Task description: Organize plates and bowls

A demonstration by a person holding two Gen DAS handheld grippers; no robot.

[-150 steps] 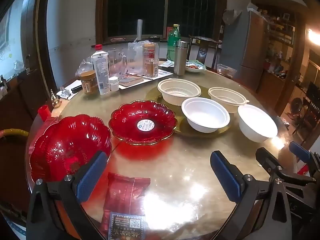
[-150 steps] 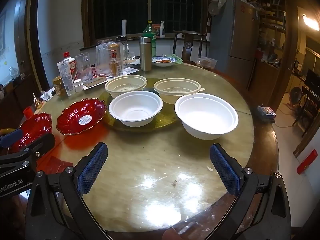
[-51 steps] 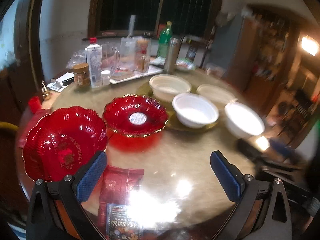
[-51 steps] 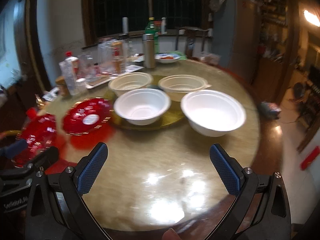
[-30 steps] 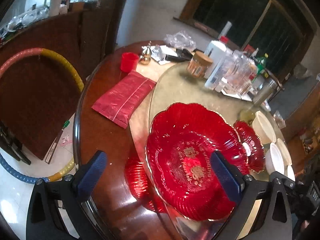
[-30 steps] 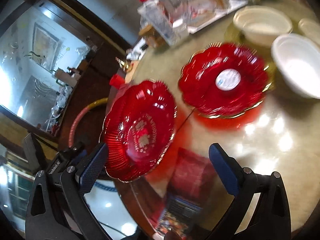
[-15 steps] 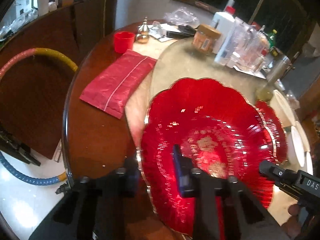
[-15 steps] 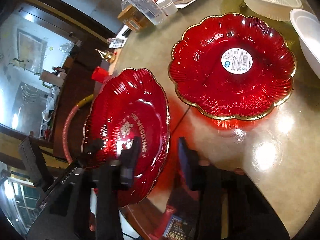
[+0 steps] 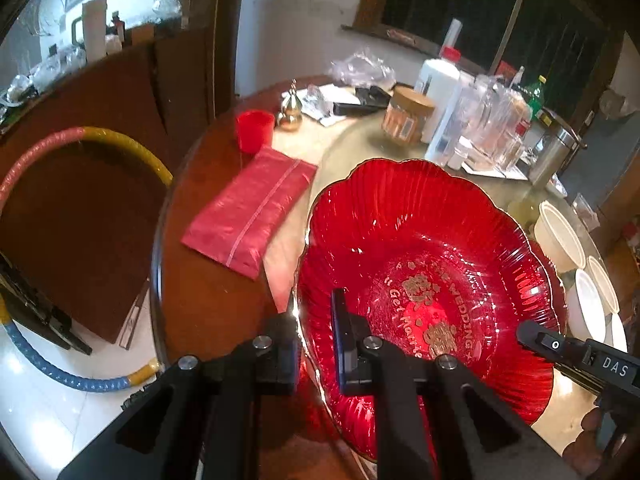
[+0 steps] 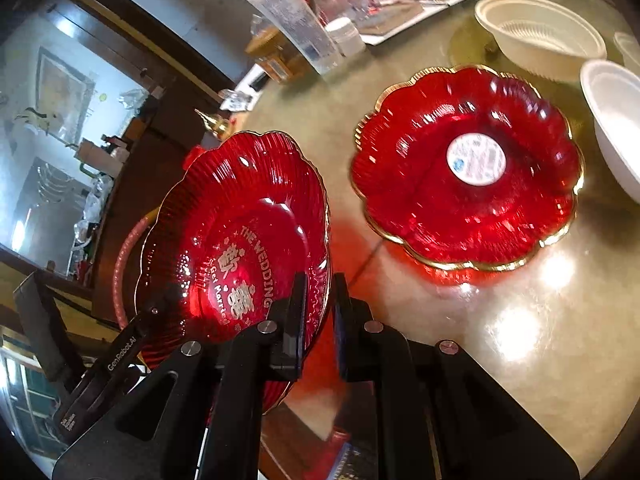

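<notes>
A large red scalloped plate point(image 9: 432, 264) with gold "The Wedding" lettering sits at the near left of the round table. My left gripper point(image 9: 316, 344) is shut on its left rim, one pad inside the plate and one outside. My right gripper point(image 10: 320, 320) is shut on the opposite rim of the same plate point(image 10: 236, 232). Whether the plate is off the glass I cannot tell. A second red plate point(image 10: 468, 168) with a white sticker lies flat to the right. White bowls point(image 10: 616, 120) and a cream bowl point(image 10: 540, 36) stand beyond it.
A red packet point(image 9: 252, 212), a red cup point(image 9: 254, 130) and a gold ornament point(image 9: 290, 112) lie left of the plate. A jar point(image 9: 408, 120), a bottle point(image 9: 440, 96) and glassware crowd the far side. The table's edge point(image 9: 160, 240) and a coloured hoop point(image 9: 80, 140) are to the left.
Both grippers were open a second ago, straddling the wedding plate. Their jaws have since closed on its rim from opposite sides.
</notes>
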